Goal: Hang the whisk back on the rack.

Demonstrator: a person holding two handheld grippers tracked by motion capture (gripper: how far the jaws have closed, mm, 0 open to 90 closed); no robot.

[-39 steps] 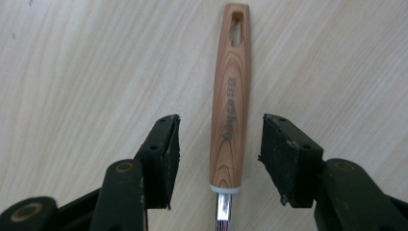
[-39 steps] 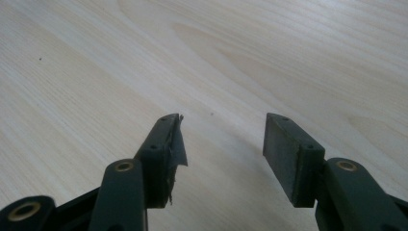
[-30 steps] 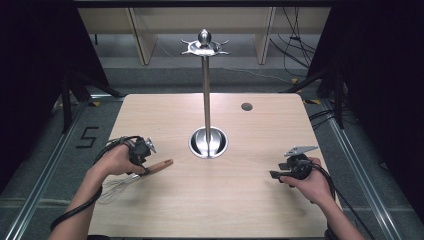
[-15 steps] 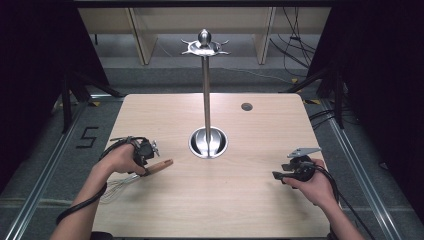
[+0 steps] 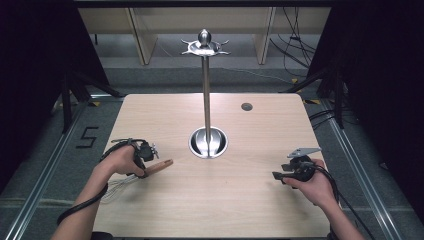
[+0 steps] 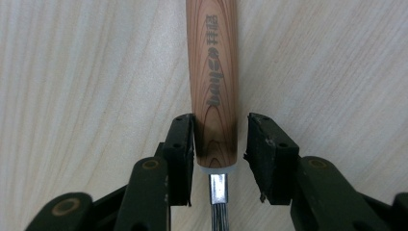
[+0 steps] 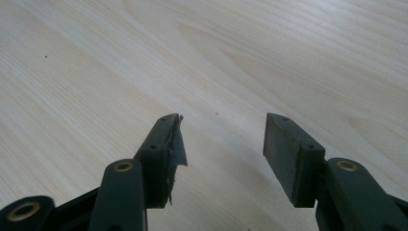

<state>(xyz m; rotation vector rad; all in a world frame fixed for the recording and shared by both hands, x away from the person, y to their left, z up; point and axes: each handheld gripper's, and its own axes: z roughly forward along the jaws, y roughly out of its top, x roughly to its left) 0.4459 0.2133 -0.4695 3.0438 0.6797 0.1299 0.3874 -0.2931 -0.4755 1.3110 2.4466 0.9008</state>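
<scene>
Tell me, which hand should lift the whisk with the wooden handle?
The left. The left gripper already has its jaws on either side of the whisk's wooden handle, one touching, a small gap at the other. The right gripper is open over bare table, far off.

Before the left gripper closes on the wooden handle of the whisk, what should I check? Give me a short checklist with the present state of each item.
1. Wooden handle lies between the jaws of the left gripper: ok.
2. Jaws closed on the handle: not ok; one jaw is at the wood, a gap remains at the other.
3. Handle centred between the jaws: not ok, it sits nearer one jaw.
4. Whisk wires free of the hand: cannot tell.
5. Right gripper open and holding nothing: ok.
6. Stand upright on the table, apart from both grippers: ok.
</scene>
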